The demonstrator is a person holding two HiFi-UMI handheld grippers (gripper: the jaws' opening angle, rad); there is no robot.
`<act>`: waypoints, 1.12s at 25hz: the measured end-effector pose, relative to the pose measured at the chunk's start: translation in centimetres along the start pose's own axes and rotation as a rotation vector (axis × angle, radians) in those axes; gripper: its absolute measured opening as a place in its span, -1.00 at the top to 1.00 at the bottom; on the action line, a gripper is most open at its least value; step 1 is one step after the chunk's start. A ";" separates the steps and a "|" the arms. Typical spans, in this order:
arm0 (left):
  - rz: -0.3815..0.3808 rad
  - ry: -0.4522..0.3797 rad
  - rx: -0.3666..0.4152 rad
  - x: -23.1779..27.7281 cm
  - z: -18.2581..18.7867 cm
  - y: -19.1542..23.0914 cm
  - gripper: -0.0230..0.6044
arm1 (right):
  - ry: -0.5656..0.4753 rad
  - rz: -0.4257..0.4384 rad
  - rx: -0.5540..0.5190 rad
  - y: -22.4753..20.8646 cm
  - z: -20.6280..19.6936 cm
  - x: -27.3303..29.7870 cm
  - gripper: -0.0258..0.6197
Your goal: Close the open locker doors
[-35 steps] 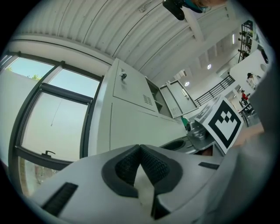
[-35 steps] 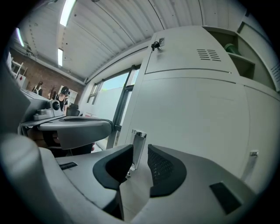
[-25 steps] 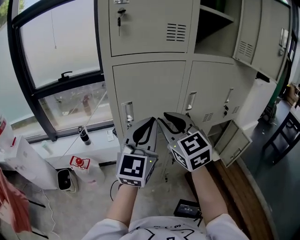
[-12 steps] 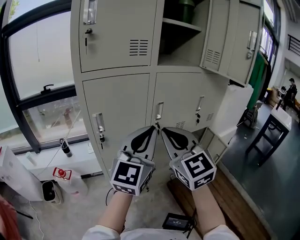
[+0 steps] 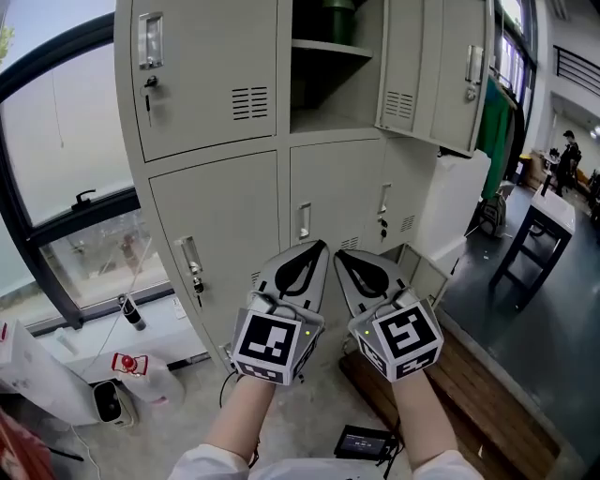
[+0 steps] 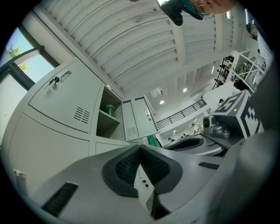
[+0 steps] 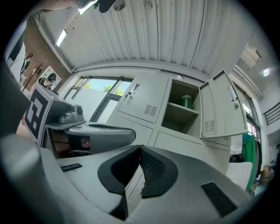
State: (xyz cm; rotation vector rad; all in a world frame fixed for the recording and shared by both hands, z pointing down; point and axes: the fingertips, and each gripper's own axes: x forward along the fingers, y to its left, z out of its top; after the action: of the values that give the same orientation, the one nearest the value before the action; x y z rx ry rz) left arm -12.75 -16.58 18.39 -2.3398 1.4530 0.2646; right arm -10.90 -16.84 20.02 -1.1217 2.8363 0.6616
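A beige locker bank (image 5: pixel 225 216) stands in front of me. Its upper middle compartment (image 5: pixel 323 80) is open, the door (image 5: pixel 427 70) swung out to the right, and a green container (image 5: pixel 339 17) sits on the shelf. Down by the floor a small door (image 5: pixel 422 272) also hangs open. My left gripper (image 5: pixel 322 246) and right gripper (image 5: pixel 339 253) are side by side below the lockers, both shut and empty, touching nothing. In the left gripper view the left gripper (image 6: pixel 140 148) points up toward the open door (image 6: pixel 140 116). From the right gripper (image 7: pixel 140 148) the same door (image 7: pixel 221 109) shows.
A large window (image 5: pixel 66 169) is to the left, with a bottle (image 5: pixel 131 312) on its sill. A white appliance (image 5: pixel 108 403), a red-capped jug (image 5: pixel 131 364) and a black device (image 5: pixel 361 441) lie on the floor. A dark table (image 5: pixel 539 234) stands at right.
Both grippers have risen and tilted upward, and more of the upper lockers has come into view. The right jaws, apart a second ago, have come together.
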 end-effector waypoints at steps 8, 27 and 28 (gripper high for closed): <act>-0.115 -0.027 0.000 1.1 1.5 -1.2 0.87 | 0.020 -0.135 -0.007 -2.0 0.7 -1.9 0.88; -0.242 -0.099 0.013 6.8 5.1 -4.3 0.87 | -0.012 -0.272 -0.191 -10.6 6.4 -4.7 0.88; -0.239 -0.101 0.015 7.4 5.1 -4.6 0.87 | -0.020 -0.274 -0.189 -11.3 6.3 -4.8 0.88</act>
State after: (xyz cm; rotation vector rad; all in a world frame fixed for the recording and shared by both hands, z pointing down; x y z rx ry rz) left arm -5.11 -18.73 12.18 -2.4209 1.1120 0.3004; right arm -0.74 -18.57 10.84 -1.4851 2.5753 0.9232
